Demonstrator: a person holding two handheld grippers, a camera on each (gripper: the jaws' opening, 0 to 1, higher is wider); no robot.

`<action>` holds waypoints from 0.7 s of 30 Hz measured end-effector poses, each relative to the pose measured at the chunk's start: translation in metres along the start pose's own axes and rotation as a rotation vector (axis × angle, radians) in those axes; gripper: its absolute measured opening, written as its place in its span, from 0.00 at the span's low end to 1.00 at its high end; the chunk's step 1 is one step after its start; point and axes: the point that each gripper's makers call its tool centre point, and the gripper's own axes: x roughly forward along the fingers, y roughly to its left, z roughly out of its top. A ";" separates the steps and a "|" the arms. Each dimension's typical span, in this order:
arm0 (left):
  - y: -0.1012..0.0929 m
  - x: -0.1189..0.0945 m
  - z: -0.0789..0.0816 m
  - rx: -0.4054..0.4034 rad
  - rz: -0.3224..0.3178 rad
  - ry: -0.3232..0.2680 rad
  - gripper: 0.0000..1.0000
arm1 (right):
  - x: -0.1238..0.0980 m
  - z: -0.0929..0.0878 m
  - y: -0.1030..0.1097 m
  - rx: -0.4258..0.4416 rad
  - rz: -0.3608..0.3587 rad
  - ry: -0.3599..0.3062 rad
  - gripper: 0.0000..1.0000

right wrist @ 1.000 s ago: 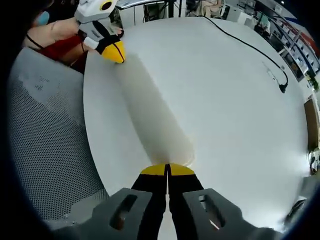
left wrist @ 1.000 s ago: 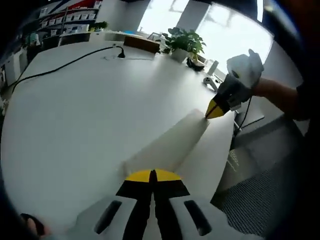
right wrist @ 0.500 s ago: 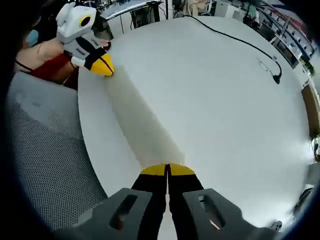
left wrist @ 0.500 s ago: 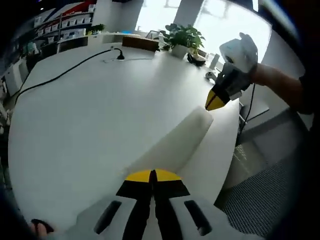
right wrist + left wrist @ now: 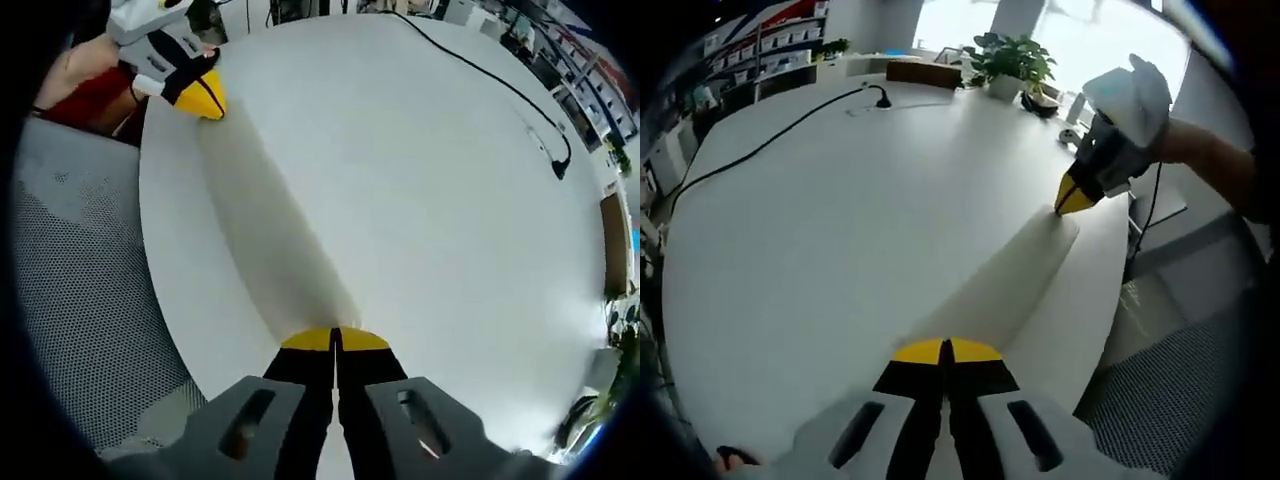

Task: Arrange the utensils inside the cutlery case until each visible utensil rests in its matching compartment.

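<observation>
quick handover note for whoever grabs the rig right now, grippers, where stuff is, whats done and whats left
Left gripper: jaws shut on one end of a long white object, likely the cutlery case. Right gripper: jaws shut on its other end, so both carry it between them.
The object hangs just above the white table, along the edge near the mesh chair. A black cable lies across the far side; a potted plant stands at the far edge.
Done: case gripped at both ends.
Left: set it down, sort every utensil into its compartment.

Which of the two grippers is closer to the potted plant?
The right gripper, at the long white piece's end towards the potted plant; the left gripper holds the opposite end, farther away.
</observation>
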 end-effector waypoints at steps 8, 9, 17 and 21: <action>-0.002 -0.001 0.002 0.058 0.006 0.002 0.00 | -0.003 0.001 -0.005 0.127 0.063 -0.079 0.00; -0.005 -0.005 -0.003 0.059 -0.006 0.022 0.01 | -0.006 -0.002 -0.006 0.141 0.053 -0.076 0.00; -0.013 -0.011 -0.013 0.059 -0.027 0.027 0.01 | -0.009 -0.012 0.012 0.103 0.077 -0.027 0.00; -0.013 -0.011 -0.013 0.052 -0.030 0.046 0.00 | -0.009 -0.009 0.009 0.098 0.058 -0.010 0.00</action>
